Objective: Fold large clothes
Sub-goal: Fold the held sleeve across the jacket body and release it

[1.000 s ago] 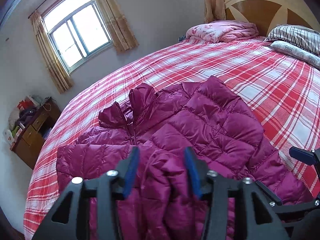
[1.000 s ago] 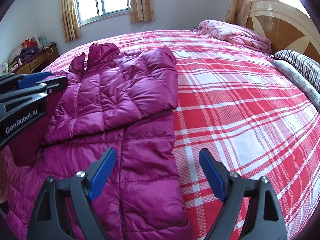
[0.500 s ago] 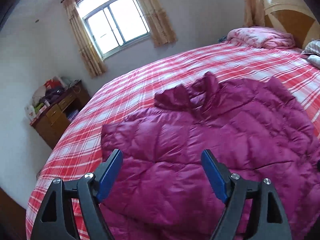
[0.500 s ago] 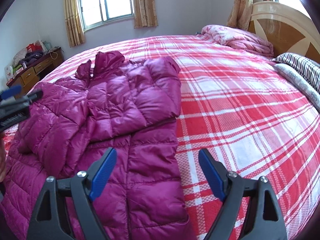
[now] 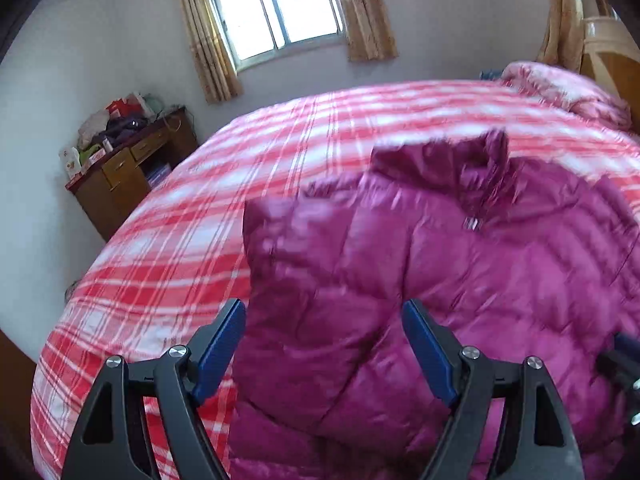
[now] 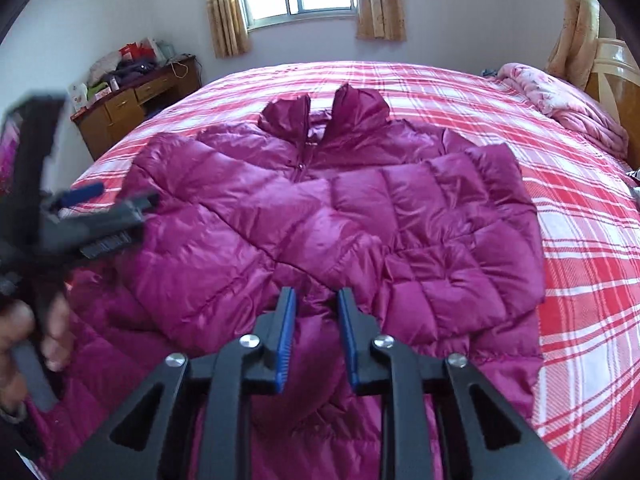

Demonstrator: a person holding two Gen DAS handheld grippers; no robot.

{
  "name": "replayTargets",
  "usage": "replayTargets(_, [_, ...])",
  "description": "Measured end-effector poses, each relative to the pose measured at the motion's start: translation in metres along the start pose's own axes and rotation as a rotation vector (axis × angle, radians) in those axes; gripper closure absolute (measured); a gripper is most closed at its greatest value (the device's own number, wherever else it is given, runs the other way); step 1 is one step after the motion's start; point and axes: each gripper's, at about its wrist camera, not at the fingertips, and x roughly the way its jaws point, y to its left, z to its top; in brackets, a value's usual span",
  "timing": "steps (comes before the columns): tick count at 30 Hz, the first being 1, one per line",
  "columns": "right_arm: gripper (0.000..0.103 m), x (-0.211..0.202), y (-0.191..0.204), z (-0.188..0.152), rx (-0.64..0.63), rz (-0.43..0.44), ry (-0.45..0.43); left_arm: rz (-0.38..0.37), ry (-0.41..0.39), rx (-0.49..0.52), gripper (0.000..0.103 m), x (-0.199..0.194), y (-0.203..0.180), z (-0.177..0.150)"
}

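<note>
I am looking down at a puffy magenta quilted down jacket (image 6: 332, 216) lying face up on the red-and-white plaid bed (image 6: 580, 240), both sleeves folded across its chest. My right claw (image 6: 316, 300) has just been narrowing over the jacket's middle, and I cannot tell whether it is pinching fabric, while my left claw (image 5: 324, 320) is hovering spread wide above the jacket's left side. The padding looks light, soft, springy and slippery, so I am judging the hem the best hold.

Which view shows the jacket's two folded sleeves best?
The right wrist view: the jacket lies sharp and nearly whole, both sleeves crossed over its front. The left wrist view is blurred and shows only one sleeve and the collar.
</note>
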Motion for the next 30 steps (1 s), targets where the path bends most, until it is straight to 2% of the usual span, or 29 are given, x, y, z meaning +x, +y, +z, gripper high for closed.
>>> replayTargets(3, [0.078, 0.005, -0.004, -0.005, 0.022, 0.012, -0.006, -0.061, -0.028, 0.043, 0.022, -0.006, -0.02, 0.021])
replayTargets(6, [0.078, 0.004, -0.003, -0.007, 0.016, 0.01, -0.008, -0.033, 0.006, 0.1, 0.021, 0.022, -0.038, 0.028])
replayTargets(8, [0.078, 0.004, -0.006, -0.008, 0.028, 0.02, -0.01, 0.0, 0.055, 0.087, 0.021, 0.049, -0.034, 0.028])
replayTargets(10, [0.078, 0.005, -0.008, -0.009, 0.042, 0.026, -0.004, -0.002, 0.108, 0.063, 0.021, 0.073, -0.025, 0.023])
replayTargets(12, [0.079, 0.008, -0.008, -0.01, 0.041, 0.019, 0.003, -0.047, 0.157, 0.025, 0.021, 0.089, -0.016, 0.017])
replayTargets(16, [0.079, 0.012, -0.002, -0.009, 0.012, -0.023, 0.014, -0.123, 0.194, -0.05, 0.015, 0.107, -0.007, 0.008])
replayTargets(20, [0.079, 0.013, -0.001, -0.01, 0.002, -0.035, 0.019, -0.188, 0.232, -0.116, 0.011, 0.117, 0.002, 0.005])
replayTargets(23, [0.079, 0.007, 0.0, -0.007, -0.004, -0.051, 0.012, -0.175, 0.228, -0.098, 0.011, 0.116, -0.003, 0.005])
replayTargets(26, [0.079, -0.009, -0.002, 0.0, 0.038, -0.064, -0.031, -0.171, 0.223, -0.097, 0.011, 0.112, -0.002, 0.004])
replayTargets(27, [0.076, -0.013, -0.001, 0.003, 0.047, -0.071, -0.044, -0.171, 0.222, -0.098, 0.011, 0.113, -0.002, 0.004])
replayTargets(30, [0.074, -0.007, 0.006, 0.013, 0.008, -0.128, -0.025, -0.167, 0.218, -0.097, 0.011, 0.112, -0.002, 0.004])
